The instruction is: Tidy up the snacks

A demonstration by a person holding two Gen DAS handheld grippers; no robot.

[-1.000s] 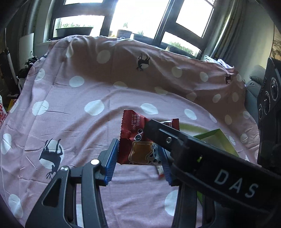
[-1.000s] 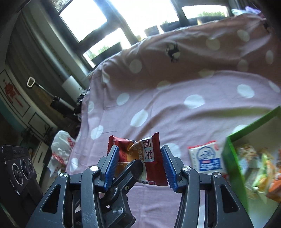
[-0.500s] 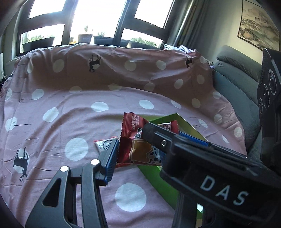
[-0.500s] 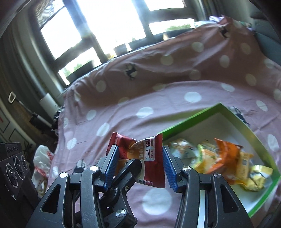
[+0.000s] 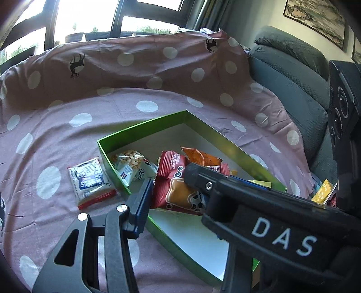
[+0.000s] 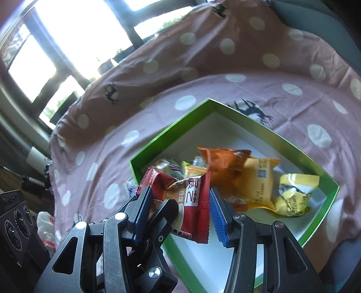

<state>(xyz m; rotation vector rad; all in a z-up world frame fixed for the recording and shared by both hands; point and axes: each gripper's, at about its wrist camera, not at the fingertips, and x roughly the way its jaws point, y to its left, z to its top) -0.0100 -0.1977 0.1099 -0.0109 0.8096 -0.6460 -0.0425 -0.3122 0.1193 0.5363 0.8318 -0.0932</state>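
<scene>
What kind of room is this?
Probably a living room at home: a grey sofa stands beside the table, a framed painting hangs on the wall above it, and big windows with potted plants are behind.

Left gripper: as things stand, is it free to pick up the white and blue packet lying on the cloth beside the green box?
Probably not yet. The left gripper is shut on the red snack packet, which the right gripper also clamps. The white and blue packet lies uncovered outside the green box, so the way itself looks clear.
</scene>
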